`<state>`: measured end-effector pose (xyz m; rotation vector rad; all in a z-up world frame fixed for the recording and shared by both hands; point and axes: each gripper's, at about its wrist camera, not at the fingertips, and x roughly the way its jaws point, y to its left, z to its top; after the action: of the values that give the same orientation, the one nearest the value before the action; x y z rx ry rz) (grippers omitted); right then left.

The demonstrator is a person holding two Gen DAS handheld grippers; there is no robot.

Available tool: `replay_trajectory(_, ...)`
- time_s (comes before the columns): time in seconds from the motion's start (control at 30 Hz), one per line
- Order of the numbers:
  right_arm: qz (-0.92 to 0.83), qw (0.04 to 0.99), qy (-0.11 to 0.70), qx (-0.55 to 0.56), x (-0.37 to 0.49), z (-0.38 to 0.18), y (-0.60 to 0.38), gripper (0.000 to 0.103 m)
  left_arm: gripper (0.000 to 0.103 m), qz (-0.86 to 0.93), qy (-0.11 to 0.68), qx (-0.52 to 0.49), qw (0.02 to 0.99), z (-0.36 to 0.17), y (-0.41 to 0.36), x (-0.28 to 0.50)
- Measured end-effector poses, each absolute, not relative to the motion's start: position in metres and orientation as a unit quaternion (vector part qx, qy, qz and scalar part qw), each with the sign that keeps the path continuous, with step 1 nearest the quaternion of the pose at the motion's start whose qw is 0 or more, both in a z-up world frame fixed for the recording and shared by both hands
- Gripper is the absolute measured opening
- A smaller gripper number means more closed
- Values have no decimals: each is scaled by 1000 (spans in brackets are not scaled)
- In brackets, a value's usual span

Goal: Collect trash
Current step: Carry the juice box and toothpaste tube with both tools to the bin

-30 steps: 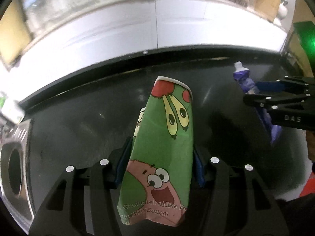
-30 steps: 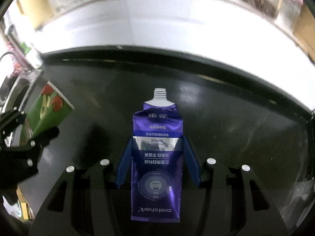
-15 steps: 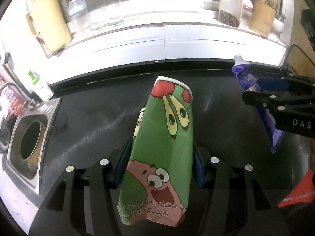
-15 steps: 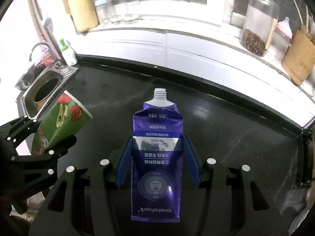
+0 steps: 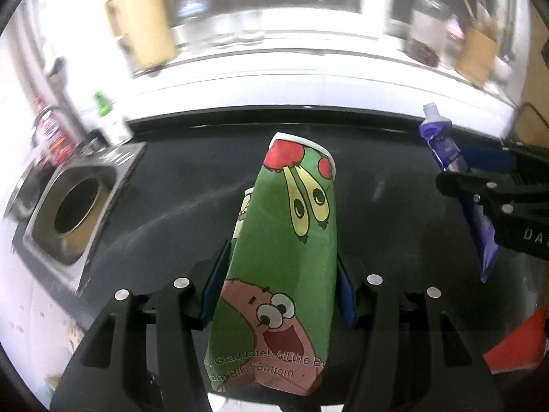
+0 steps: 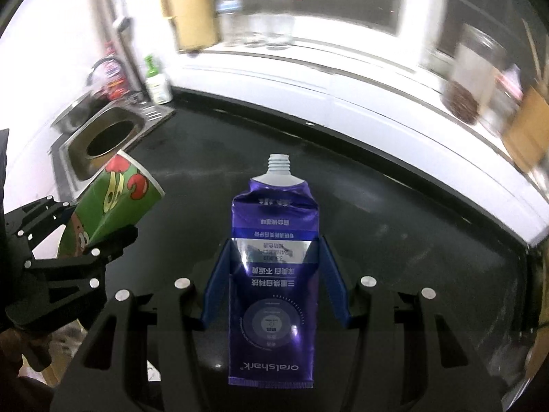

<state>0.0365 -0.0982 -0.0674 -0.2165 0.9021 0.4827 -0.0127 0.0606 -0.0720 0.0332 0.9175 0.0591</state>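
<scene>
The green cartoon paper cup (image 5: 284, 257), squashed flat, sits clamped between the blue pads of the left gripper (image 5: 279, 285), rim pointing away toward twelve o'clock, held up off the black counter (image 5: 178, 199). The purple toothpaste tube (image 6: 274, 261), cap missing and nozzle at twelve o'clock, is pinched the same way in the right gripper (image 6: 274, 285), also clear of the counter. From the left camera the tube shows at three o'clock; from the right camera the cup shows at nine. A round hole in a steel frame (image 5: 73, 209) sits in the counter at about ten o'clock of the cup, with a green-capped bottle (image 5: 109, 120) beyond it.
</scene>
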Motion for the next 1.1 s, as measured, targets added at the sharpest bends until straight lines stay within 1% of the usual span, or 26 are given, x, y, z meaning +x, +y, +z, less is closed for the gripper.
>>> replay_trajectory(0.1,272,854,427,-121,28,-67,-62,51,53,71,439,-6,896,-69,91,-36)
replay_trajectory(0.27,374,810,421,-162,-1,-74,27,51,53,179,440,-62,877,-76,167,-102)
replay_trajectory(0.47,511,720,418,-214,-68,-100,155,51,53,308,451,-131,828,-105,257,-203)
replay_trajectory(0.63,599,629,431,-245,-141,-143,259,51,54,401,459,-192,770,-152,319,-293)
replay_trajectory(0.77,625,583,450,-260,-179,-185,319,52,54,439,459,-244,733,-200,359,-347)
replay_trajectory(0.93,626,550,460,-306,-206,-251,386,52,54,443,457,-290,715,-255,393,-377)
replay_trajectory(1.1,618,539,470,-327,-211,-288,424,52,55,432,452,-304,719,-293,418,-376)
